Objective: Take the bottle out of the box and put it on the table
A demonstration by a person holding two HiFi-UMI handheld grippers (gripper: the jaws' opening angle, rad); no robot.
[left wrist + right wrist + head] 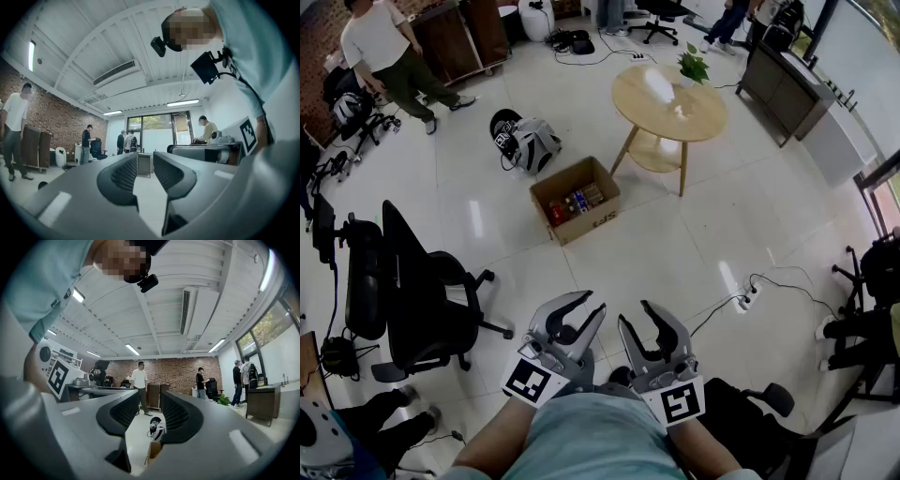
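Task not begun. Red bottle [558, 214] left inside open brown cardboard box [596, 221]; round light wooden table [705, 114] located beyond box. Left gripper [581, 314] and right gripper [641, 323] held well short of box, jaws narrowly parted, nothing gripped.

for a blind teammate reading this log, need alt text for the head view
Looking down, a person holds the left gripper and right gripper near their body, jaws apart and empty. Ahead on the floor stands an open cardboard box, beside a round wooden table.
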